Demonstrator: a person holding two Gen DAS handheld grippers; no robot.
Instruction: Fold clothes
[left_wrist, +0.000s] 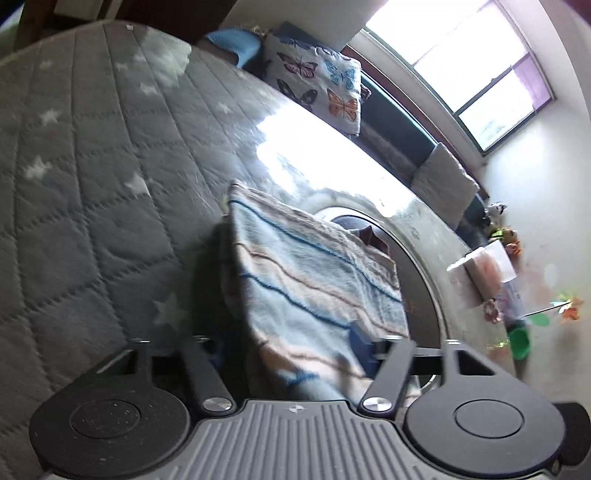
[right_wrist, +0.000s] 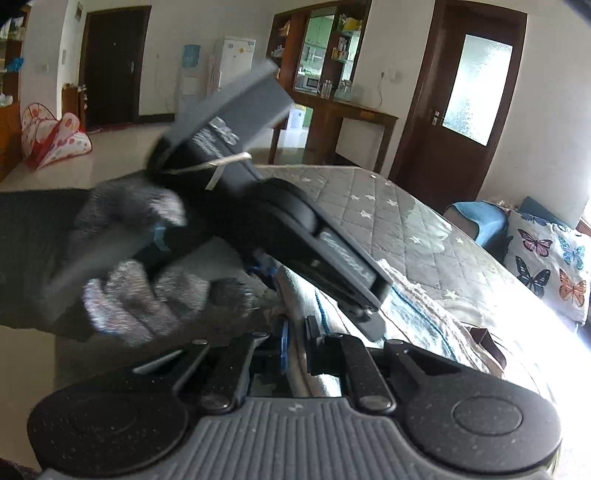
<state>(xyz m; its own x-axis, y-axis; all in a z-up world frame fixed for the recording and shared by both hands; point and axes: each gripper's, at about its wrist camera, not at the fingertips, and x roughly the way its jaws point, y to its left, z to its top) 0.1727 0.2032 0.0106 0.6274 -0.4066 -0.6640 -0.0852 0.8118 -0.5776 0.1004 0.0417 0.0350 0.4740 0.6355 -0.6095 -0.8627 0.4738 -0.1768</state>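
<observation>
Quilted mat (left_wrist: 92, 192) bears striped cloth (left_wrist: 306, 280), both tools gripping.

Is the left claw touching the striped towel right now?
Touching. The left wrist view shows the striped towel running between the left claw's fingers, with a blue pad pressed against the cloth.

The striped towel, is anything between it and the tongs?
No. Both tongs already pinch the striped towel: the left tongs and the right tongs each have cloth between their fingers, above the quilted mattress.
</observation>
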